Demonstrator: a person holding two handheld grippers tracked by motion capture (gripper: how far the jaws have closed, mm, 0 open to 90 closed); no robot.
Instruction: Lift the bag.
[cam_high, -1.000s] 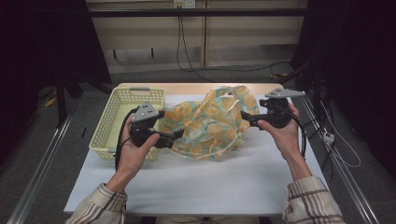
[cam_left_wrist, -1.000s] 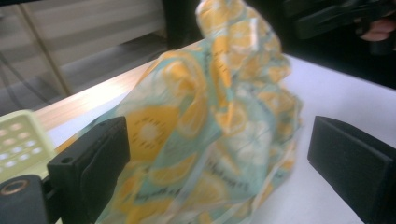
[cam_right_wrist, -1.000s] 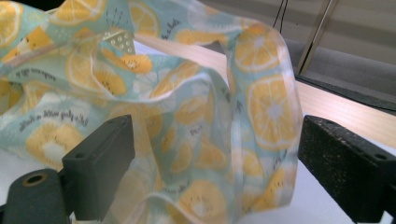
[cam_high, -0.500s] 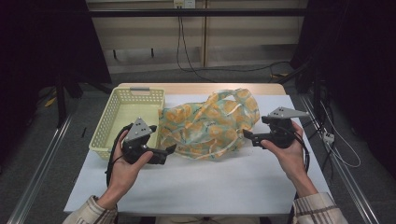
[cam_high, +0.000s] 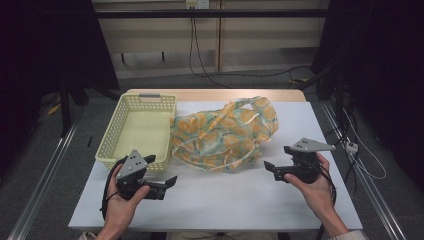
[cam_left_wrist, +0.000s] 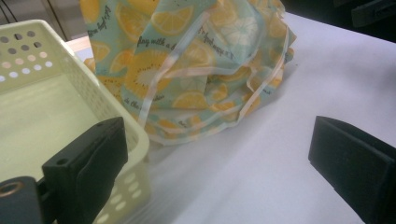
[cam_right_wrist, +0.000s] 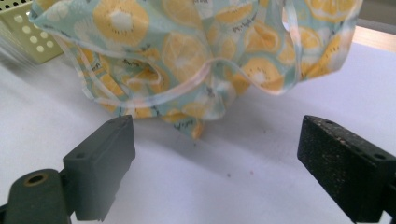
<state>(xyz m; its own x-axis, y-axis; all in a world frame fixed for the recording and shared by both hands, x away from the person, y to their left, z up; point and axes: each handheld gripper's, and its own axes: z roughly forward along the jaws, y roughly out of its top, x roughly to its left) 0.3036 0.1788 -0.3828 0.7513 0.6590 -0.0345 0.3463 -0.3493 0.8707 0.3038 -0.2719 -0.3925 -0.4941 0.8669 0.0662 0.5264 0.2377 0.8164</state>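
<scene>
Table: white sheet (cam_high: 225, 195), dark room behind.
Bag: fruit-print cloth bag (cam_high: 225, 132) slumped mid-table, right of basket (cam_high: 107, 145), released.
Left gripper (cam_high: 167, 182): jaws apart, near-left, clear of bag.
Right gripper (cam_high: 270, 167): jaws apart, near-right, empty.

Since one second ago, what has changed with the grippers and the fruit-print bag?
Both the left gripper and the right gripper let go of the fruit-print bag and drew back toward the person, jaws open. The bag settled flatter on the table. The basket stayed put.
</scene>
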